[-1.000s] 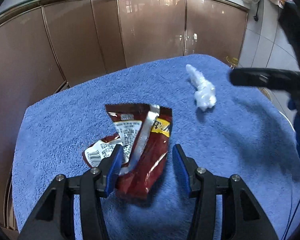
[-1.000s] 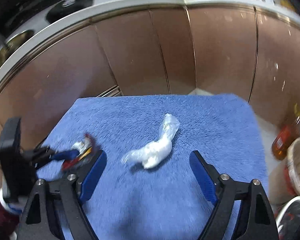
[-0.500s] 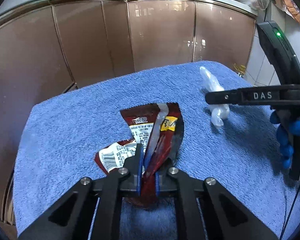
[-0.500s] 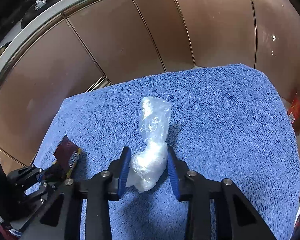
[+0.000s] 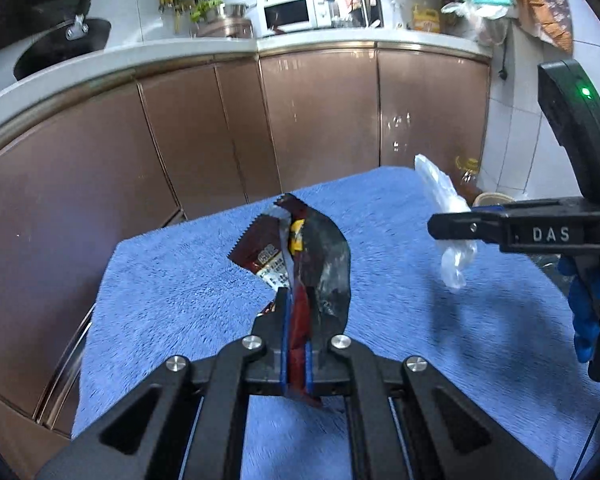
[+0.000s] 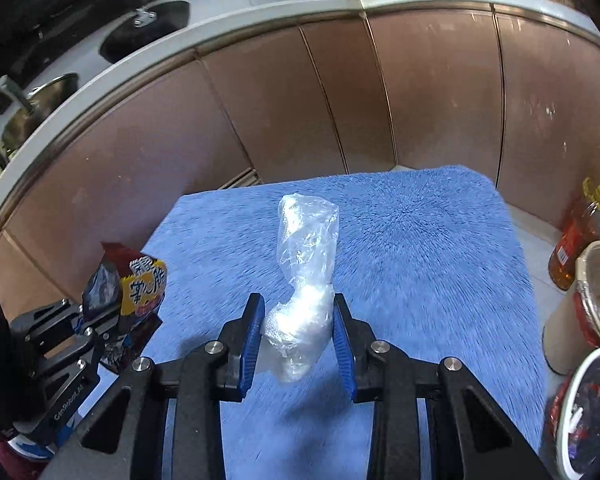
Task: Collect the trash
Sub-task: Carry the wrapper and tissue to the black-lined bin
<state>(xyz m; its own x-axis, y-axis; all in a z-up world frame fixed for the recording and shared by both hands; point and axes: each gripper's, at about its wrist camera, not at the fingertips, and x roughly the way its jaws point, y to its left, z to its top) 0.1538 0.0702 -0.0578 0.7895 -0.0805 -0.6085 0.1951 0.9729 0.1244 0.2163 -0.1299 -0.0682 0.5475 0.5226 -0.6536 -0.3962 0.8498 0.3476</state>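
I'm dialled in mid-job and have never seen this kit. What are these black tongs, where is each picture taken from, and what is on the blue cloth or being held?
There is no robot arm here: a person holds one pair of hand-operated tongs in each hand. Each picture comes from a fisheye camera mounted on one pair, looking forward along its two fingers.

In the left view, the left tongs are shut on a dark red snack wrapper, lifted clear of the blue towel. The other pair, marked DAS, shows at the right edge.

In the right view, the right tongs are closed around a crumpled clear plastic bag, also raised. The left pair with its wrapper shows at lower left.

Beside the towel, on the right, stands an open bin with rubbish inside.
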